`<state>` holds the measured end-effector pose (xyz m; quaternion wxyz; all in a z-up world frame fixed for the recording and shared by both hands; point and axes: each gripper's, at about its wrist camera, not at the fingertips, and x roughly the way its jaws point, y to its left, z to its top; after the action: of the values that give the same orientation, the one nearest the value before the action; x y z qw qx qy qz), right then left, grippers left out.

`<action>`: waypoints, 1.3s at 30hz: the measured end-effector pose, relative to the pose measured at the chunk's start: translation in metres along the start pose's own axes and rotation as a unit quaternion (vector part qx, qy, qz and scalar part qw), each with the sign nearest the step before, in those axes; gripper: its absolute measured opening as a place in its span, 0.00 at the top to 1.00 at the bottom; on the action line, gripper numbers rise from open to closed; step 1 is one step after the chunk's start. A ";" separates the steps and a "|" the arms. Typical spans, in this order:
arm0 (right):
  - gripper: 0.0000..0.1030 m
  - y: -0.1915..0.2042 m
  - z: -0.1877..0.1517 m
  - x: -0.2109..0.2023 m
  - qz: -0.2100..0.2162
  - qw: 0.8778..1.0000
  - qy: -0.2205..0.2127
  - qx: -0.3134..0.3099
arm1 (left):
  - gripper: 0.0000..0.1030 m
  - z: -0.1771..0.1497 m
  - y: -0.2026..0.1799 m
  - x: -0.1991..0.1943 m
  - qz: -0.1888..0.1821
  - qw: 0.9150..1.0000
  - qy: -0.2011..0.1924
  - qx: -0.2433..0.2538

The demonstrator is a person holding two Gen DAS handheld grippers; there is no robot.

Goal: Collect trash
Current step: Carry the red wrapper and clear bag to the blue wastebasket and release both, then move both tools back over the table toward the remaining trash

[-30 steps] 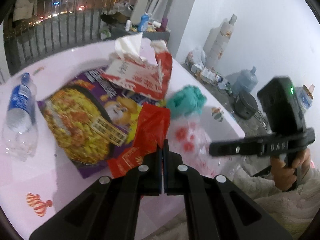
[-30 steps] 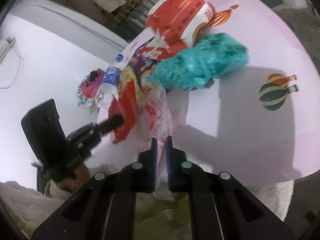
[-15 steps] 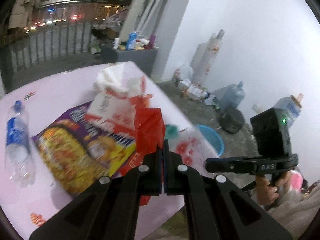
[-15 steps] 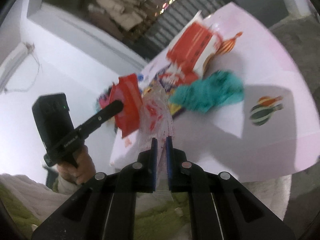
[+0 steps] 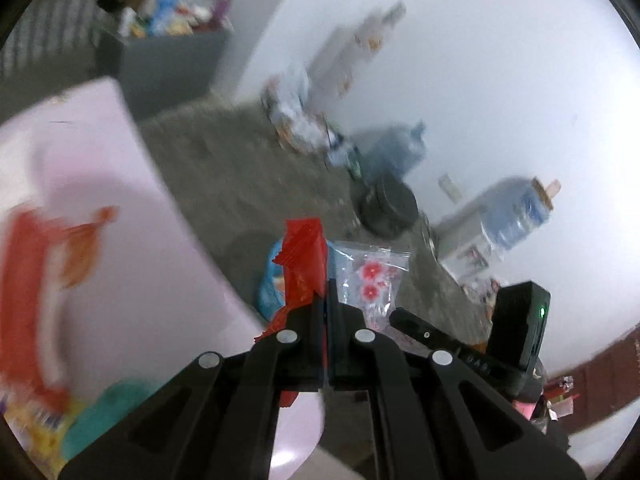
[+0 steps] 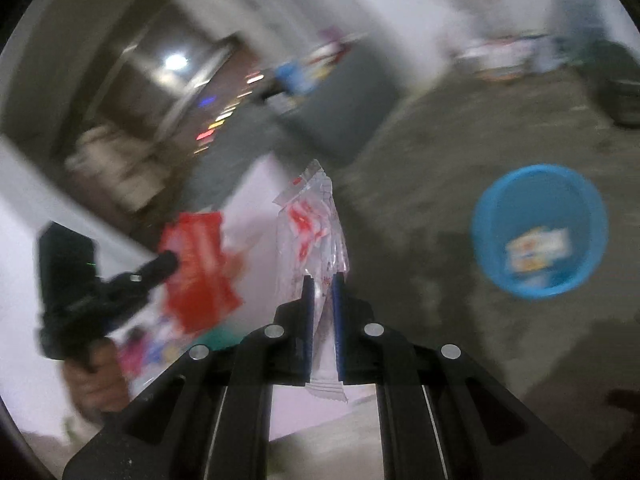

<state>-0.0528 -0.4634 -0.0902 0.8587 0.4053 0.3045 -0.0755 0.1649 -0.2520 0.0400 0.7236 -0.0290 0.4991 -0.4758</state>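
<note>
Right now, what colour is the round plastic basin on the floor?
Blue basin; the right wrist view shows it best.

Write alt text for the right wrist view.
The right gripper holds a clear plastic wrapper with red print upright between its fingers, above a grey floor. A blue basin with a scrap inside sits on the floor to the right; at left, the left gripper holds a red wrapper.
</note>
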 end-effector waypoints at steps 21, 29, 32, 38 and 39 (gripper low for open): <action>0.68 -0.202 0.029 0.089 -0.204 0.963 0.027 0.173 | 0.42 0.037 -0.053 0.337 0.067 0.983 0.170 0.024; 0.51 -0.214 0.017 0.067 -0.209 0.953 -0.003 0.221 | 0.33 0.032 -0.057 0.333 0.064 0.984 0.166 0.029; 0.50 -0.205 0.017 0.054 -0.200 0.954 -0.020 0.225 | 0.33 0.038 -0.061 0.315 0.060 0.986 0.152 0.031; 0.47 -0.164 0.022 0.032 -0.155 0.967 -0.051 0.197 | 0.33 0.047 -0.083 0.251 0.070 0.991 0.100 0.054; 0.46 -0.151 0.023 0.028 -0.143 0.971 -0.053 0.187 | 0.33 0.046 -0.089 0.230 0.075 0.991 0.085 0.065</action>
<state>-0.0768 -0.5771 -0.1935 0.7630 0.5062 0.2939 -0.2742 0.1520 -0.4857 -0.0501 0.7121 0.0964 0.5277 -0.4528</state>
